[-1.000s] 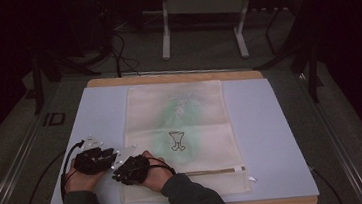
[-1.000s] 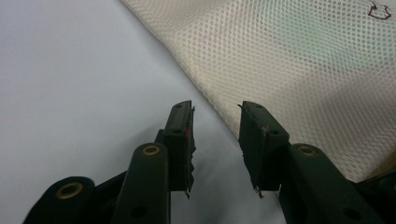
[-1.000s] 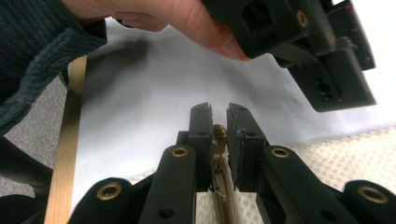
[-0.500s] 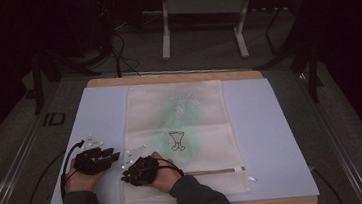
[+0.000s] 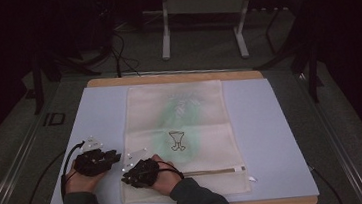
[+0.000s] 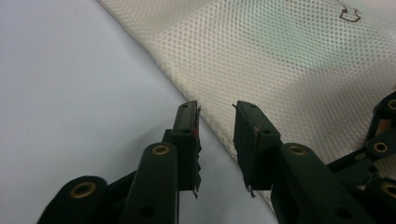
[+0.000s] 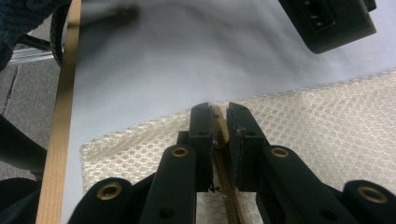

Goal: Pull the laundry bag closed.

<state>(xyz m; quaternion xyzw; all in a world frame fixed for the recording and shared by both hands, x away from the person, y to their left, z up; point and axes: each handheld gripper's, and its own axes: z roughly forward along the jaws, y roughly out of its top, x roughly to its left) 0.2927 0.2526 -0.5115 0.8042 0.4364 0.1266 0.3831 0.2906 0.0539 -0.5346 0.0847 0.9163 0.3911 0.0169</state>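
Mesh bag lies lengthwise, zipper end probably nearest.

**Three cameras, one shared near-left corner**

The high view looks forward and down over the whole table from its near edge. The left gripper view rides low, close along the mesh bag's left edge. The right gripper view sits close above the bag's near-left corner, facing the table's near edge. All three share that corner.

- The zipper runs under the right gripper, its end hidden.
- The mesh bag's small printed emblem is cut off.
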